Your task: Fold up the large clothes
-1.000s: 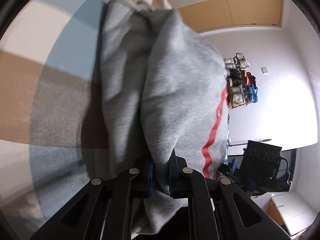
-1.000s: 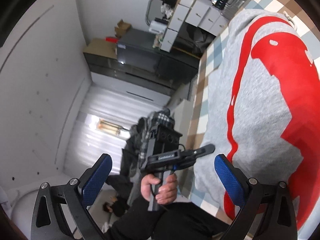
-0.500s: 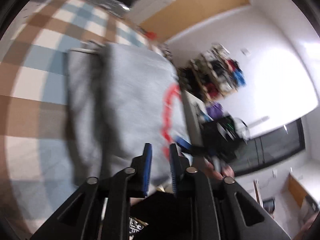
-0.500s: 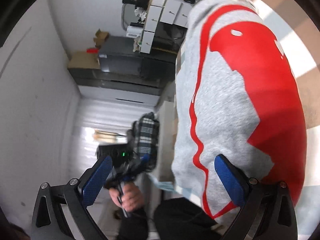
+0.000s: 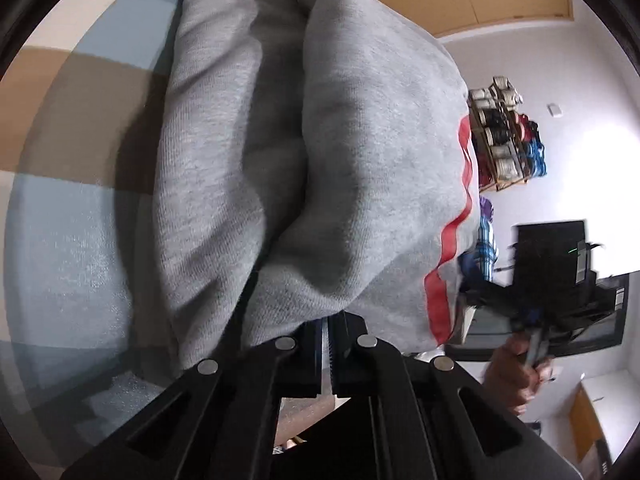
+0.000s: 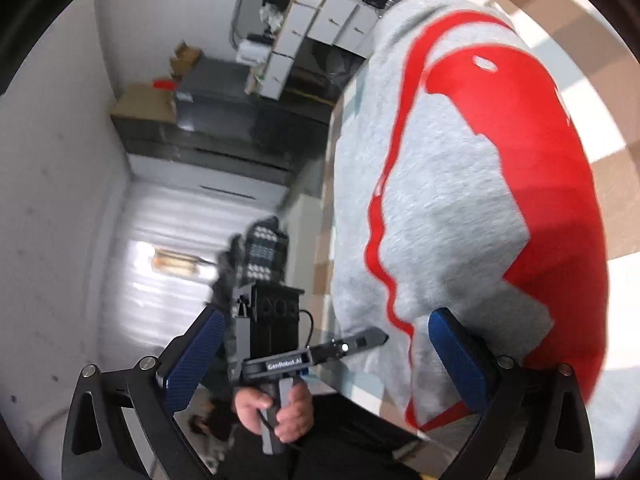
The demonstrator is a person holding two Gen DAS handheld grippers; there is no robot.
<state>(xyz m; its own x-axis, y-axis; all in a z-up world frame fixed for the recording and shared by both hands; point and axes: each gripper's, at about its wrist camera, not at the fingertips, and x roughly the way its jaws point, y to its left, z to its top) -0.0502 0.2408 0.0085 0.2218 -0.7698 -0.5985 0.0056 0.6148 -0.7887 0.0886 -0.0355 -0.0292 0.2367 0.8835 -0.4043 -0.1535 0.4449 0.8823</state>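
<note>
The grey sweatshirt lies folded on the checkered cloth. Left gripper is nearly closed right at its near edge, gripping nothing; right gripper is wide open, empty.

The left hand-held gripper, jaws nearly together, sits at the edge of the bunched grey sweatshirt.

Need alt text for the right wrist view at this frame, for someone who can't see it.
The right tool is open and holds nothing, its blue pads wide apart. A folded grey sweatshirt with a large red print lies on a checked cloth to its right. Between the pads, a hand grips the left tool, which points at the sweatshirt.
</note>
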